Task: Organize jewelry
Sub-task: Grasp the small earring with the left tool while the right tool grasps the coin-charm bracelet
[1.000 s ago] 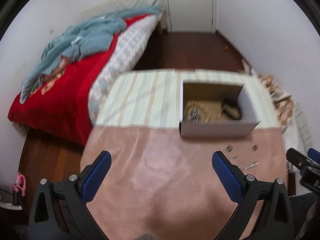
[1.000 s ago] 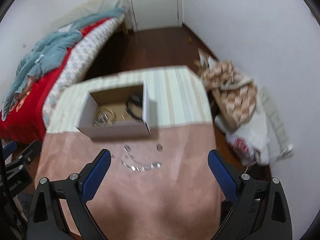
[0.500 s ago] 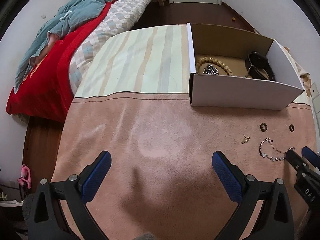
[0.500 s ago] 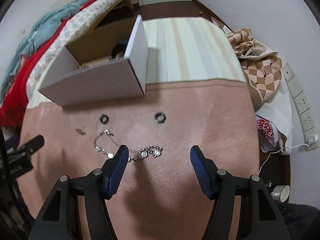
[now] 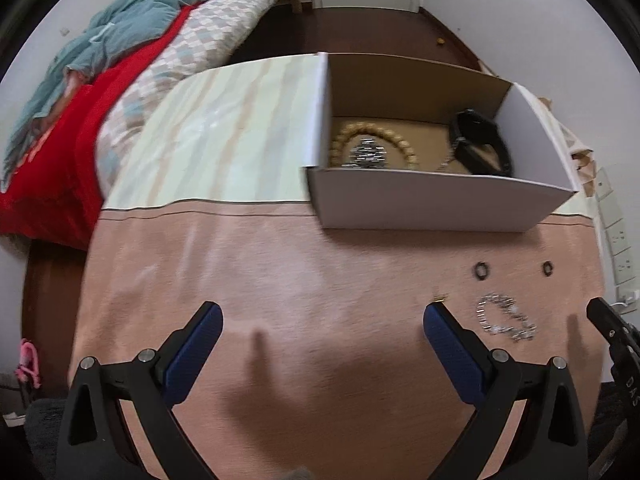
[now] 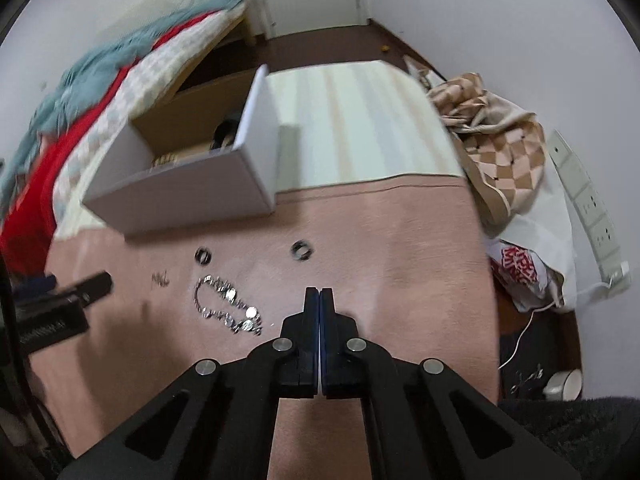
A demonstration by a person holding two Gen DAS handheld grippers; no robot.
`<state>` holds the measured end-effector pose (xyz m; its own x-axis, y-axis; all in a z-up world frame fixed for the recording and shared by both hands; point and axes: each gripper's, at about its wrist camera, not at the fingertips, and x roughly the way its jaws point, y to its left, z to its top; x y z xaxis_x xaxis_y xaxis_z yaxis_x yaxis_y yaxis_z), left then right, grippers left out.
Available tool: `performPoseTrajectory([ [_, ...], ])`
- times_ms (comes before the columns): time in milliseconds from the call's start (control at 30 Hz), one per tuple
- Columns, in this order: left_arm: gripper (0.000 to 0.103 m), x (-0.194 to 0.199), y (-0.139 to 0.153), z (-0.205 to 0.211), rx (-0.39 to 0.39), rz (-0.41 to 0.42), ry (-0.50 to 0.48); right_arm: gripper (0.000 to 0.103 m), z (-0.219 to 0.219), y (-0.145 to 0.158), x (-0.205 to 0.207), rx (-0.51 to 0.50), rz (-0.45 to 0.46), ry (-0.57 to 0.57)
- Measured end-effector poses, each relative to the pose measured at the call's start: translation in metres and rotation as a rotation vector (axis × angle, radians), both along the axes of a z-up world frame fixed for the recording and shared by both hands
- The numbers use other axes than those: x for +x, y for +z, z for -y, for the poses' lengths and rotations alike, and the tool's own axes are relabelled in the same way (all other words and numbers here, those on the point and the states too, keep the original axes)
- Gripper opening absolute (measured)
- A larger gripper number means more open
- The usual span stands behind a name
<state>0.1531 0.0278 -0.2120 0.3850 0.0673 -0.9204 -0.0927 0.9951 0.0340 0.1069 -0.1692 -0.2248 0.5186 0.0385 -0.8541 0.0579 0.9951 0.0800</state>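
R claw (image 6: pixel 319 294) pinched fully together, nothing in it; silver bracelet (image 6: pixel 228 310) on pink counter (image 6: pixel 400 280) just at its 9 o'clock. L claw (image 5: pixel 322 318) wide apart, empty. Bag print unreadable. White box (image 5: pixel 436 204) at 12: bead bracelet (image 5: pixel 372 148), black band (image 5: pixel 480 144).

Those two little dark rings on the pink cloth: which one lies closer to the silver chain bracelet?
The left ring, seen from the right wrist: it sits just above the silver chain bracelet, near the tiny earring. The right ring lies apart on bare cloth.

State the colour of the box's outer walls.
White; the box shows it best in the right wrist view.
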Motion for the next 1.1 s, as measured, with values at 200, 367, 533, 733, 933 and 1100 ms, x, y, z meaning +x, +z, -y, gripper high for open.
performPoseTrajectory([
  [200, 0.099, 0.008, -0.01, 0.023, -0.049, -0.005, -0.071, 0.0, 0.008, -0.003, 0.005, 0.076, -0.049, 0.001],
  [367, 0.073, 0.009, -0.02, 0.043, -0.047, -0.021, -0.121, 0.0, 0.013, -0.012, 0.006, 0.071, -0.083, -0.024],
  [533, 0.006, 0.007, -0.023, 0.055, -0.036, 0.006, -0.162, 0.0, 0.02, -0.014, 0.009, 0.061, -0.086, -0.045],
  [733, 0.006, 0.0, -0.016, 0.047, -0.031, 0.028, -0.158, 0.01, 0.022, -0.012, 0.011, 0.107, -0.083, -0.038],
  [933, 0.006, -0.015, -0.005, 0.006, -0.042, 0.028, -0.1, 0.051, -0.003, -0.015, 0.012, 0.174, -0.085, 0.064],
  [1100, 0.006, -0.028, -0.007, -0.016, -0.048, 0.01, -0.066, 0.051, -0.041, -0.027, 0.015, 0.05, -0.106, 0.141],
])
